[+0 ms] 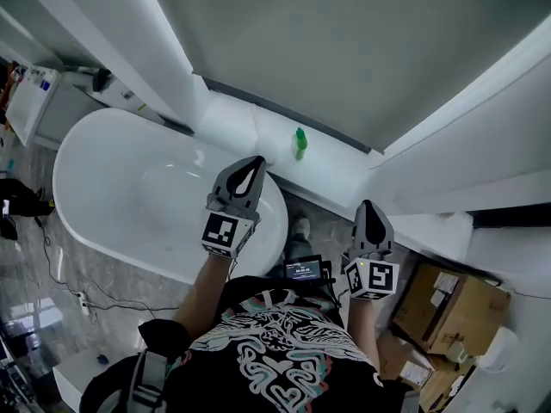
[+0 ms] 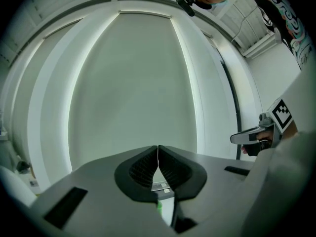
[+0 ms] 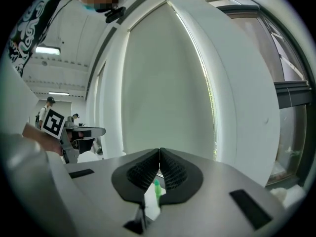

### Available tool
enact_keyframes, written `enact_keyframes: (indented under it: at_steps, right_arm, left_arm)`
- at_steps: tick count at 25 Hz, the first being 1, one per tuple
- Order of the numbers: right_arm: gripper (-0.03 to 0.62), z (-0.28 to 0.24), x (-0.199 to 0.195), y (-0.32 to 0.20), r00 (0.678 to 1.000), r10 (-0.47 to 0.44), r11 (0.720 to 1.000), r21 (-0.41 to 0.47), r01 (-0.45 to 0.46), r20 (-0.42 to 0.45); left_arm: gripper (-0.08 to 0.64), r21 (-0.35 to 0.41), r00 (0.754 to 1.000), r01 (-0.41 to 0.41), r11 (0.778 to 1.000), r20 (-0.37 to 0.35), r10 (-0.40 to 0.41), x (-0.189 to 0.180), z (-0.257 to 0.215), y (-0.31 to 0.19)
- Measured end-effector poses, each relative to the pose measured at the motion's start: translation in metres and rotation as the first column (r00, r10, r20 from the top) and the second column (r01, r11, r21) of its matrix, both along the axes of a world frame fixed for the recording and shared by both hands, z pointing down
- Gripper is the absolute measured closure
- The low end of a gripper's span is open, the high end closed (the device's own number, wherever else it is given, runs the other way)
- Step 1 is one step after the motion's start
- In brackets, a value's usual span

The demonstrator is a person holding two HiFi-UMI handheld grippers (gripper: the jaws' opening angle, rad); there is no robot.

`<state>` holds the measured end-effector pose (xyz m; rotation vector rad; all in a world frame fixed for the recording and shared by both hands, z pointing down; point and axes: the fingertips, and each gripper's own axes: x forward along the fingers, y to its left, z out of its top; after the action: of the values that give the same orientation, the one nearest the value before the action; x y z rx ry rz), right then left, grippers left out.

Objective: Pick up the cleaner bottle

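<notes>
A small green cleaner bottle (image 1: 300, 143) stands upright on the white ledge (image 1: 258, 132) behind the bathtub, under the big window. My left gripper (image 1: 252, 167) is held over the tub's far rim, just left of and short of the bottle, its jaws shut with nothing between them. My right gripper (image 1: 370, 211) hangs lower right, further from the bottle, also shut and empty. In the left gripper view only a sliver of the green bottle (image 2: 159, 205) shows below the closed left gripper (image 2: 157, 149). The right gripper view shows the bottle (image 3: 156, 187) under the closed right gripper (image 3: 159, 153).
A white oval bathtub (image 1: 129, 188) fills the left. Cardboard boxes (image 1: 448, 304) sit at the right, by the white wall ledge (image 1: 430, 226). Cables (image 1: 77, 295) trail over the marble floor. In the right gripper view, people (image 3: 48, 106) stand far off at the left.
</notes>
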<state>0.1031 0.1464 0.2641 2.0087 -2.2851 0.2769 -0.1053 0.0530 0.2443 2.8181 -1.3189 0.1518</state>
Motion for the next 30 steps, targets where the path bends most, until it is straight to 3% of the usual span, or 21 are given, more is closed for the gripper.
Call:
enact_keyframes:
  at_steps: [18, 30]
  right_arm:
    - [0.565, 0.024, -0.009, -0.080, 0.998, -0.066, 0.997, -0.025, 0.066, 0.017]
    - [0.565, 0.071, -0.010, -0.118, 0.996, -0.091, 0.991, -0.101, 0.093, 0.022]
  left_arm:
    - [0.541, -0.020, 1.000, 0.021, 1.000, 0.011, -0.020, 0.001, 0.020, -0.062]
    - [0.541, -0.084, 0.998, 0.024, 0.996, 0.052, -0.019, 0.000, 0.073, -0.103]
